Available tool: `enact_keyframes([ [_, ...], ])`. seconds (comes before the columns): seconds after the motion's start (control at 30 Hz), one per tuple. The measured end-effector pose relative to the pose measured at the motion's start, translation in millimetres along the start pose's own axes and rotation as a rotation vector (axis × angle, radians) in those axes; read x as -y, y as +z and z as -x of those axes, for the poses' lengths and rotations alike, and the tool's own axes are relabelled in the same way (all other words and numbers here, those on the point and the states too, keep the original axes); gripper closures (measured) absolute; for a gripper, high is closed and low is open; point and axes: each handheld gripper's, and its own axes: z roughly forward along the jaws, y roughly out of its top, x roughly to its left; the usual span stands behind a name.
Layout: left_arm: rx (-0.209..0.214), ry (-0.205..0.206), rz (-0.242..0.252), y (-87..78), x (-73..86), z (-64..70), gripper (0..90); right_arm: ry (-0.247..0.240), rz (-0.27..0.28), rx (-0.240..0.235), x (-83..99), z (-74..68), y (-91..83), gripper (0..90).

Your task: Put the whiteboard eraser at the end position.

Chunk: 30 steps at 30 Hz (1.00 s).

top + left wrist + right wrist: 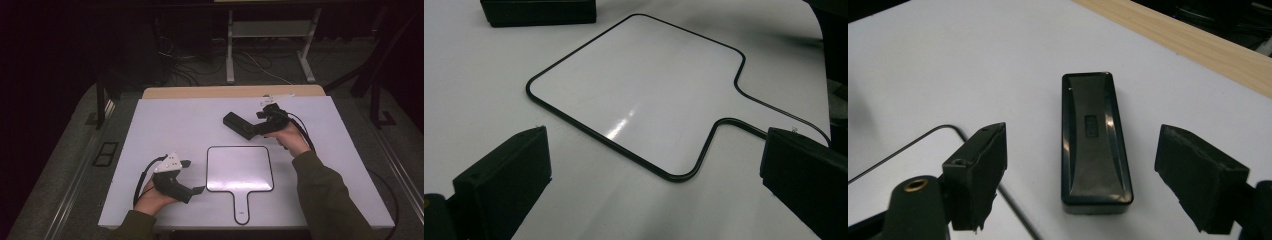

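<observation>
A small whiteboard (240,167) with a black rim and a short handle lies flat at the table's front middle. A black oblong eraser (235,122) rests behind it, toward the right. My right gripper (256,128) is at the eraser's right end; in the right gripper view the eraser (1094,140) lies between and just ahead of its open jaws (1083,152), untouched, with the whiteboard's corner (888,190) at lower left. My left gripper (194,176) stands open just left of the whiteboard, its jaws (654,150) facing the board (634,85), the eraser (539,11) beyond.
The white tabletop (165,125) ends in a wooden strip (200,92) at the back. Beyond it are a white desk frame (230,50) and loose cables (190,67) on the dark floor. Bare tabletop lies left of and behind the whiteboard.
</observation>
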Motion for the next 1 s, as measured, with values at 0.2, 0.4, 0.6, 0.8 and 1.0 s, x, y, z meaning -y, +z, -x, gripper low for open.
enact_keyframes([
  [0.2,-0.001,-0.004,0.006,0.1,0.8,-0.2,0.0,0.001,0.031,-0.019,13.4,-8.2,-14.9,19.3],
  [0.4,-0.001,-0.005,0.008,-0.1,0.7,0.5,0.0,-0.006,0.044,-0.017,28.3,-15.3,-27.0,18.9],
  [0.6,-0.002,-0.005,0.007,-0.4,0.8,0.5,0.0,0.005,0.051,-0.037,44.6,-19.3,-38.4,18.1],
  [0.8,-0.001,-0.005,0.008,-0.6,0.7,0.8,0.0,0.005,0.048,-0.03,62.0,-23.0,-47.9,17.6],
  [1.0,-0.004,-0.004,0.012,-1.8,0.5,0.8,0.0,0.007,0.069,-0.024,79.8,-27.6,-56.7,16.8],
])
